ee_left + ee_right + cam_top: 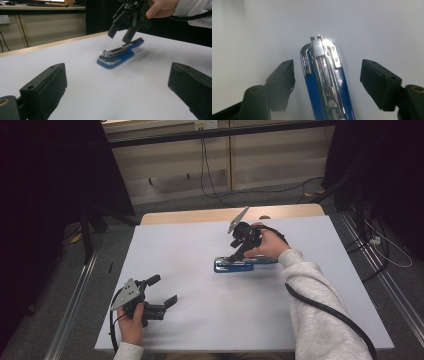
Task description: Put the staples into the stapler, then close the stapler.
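Right gripper [235, 251], jaws spread, sits directly over blue metal-railed stapler [240, 264], straddling its long axis; left gripper [162, 290], also spread, well apart.

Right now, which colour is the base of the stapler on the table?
The stapler has a blue base with silver metal parts; the right gripper view shows it best.

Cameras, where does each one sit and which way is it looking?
High view: above the table, looking down; both forearms, the left gripper and the right gripper show.
Left gripper view: low, looking between its open jaws across the table at the blue stapler.
Right gripper view: above the stapler, looking down between its open jaws.
All three views share the stapler; the left gripper view also shows the right gripper.
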The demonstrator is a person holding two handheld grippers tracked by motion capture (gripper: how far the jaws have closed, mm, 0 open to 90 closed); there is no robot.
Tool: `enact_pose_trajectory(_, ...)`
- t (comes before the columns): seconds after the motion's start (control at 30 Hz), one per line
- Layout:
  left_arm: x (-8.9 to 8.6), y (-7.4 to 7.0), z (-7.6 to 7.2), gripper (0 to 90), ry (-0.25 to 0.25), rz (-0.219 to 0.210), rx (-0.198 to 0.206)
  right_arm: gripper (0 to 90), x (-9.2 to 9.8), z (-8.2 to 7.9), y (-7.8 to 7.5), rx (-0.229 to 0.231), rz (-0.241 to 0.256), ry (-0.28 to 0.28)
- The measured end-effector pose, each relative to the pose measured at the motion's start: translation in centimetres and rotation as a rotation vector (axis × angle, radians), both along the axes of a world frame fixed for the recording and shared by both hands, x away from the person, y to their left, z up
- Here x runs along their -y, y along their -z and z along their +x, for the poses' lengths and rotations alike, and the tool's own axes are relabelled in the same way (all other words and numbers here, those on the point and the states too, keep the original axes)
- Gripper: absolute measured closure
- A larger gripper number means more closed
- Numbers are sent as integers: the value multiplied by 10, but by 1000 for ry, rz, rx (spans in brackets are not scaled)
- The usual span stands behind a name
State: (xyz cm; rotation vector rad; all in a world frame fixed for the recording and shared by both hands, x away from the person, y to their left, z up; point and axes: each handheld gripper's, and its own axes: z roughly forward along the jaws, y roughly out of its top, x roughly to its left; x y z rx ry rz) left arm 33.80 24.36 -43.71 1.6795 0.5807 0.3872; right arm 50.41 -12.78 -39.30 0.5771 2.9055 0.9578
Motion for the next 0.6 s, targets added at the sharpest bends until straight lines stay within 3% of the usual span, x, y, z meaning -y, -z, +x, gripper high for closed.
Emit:
enact_pose_trajectory(0.2,8,1,3,21,19,7,-31,173,14,-9,2,16,18,34)
enact_pose_trajectory(0.4,18,2,7,21,48,40,-70,130,30,-21,8,30,-4,67)
enact_pose_trajectory(0.6,29,1,11,22,59,70,-105,106,54,-34,8,59,-2,151)
